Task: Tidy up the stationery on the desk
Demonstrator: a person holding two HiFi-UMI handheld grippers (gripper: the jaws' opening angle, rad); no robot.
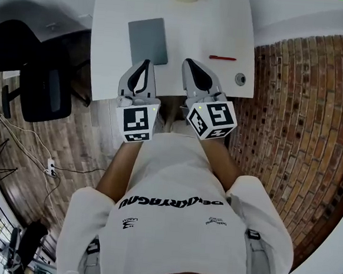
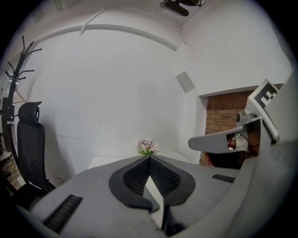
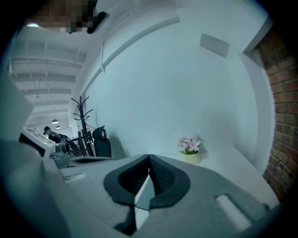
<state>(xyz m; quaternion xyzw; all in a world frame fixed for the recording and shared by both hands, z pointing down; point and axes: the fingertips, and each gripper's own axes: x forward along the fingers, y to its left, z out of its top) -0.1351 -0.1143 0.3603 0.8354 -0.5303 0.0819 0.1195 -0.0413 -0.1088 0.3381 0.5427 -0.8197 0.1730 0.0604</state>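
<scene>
Left gripper [image 1: 146, 62] and right gripper [image 1: 189, 62]: ribbed black jaws clenched tight, nothing between them. Smooth white desk [image 1: 108, 34] carries a flat grey rectangular pad [image 1: 148, 40] and a slim red pen [image 1: 223, 58].

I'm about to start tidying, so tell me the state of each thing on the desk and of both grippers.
left gripper: shut, empty.
right gripper: shut, empty.
grey notebook: closed, lying flat.
red pen: lying flat, apart from the notebook.
flower pot: upright at the far edge of the desk.
</scene>
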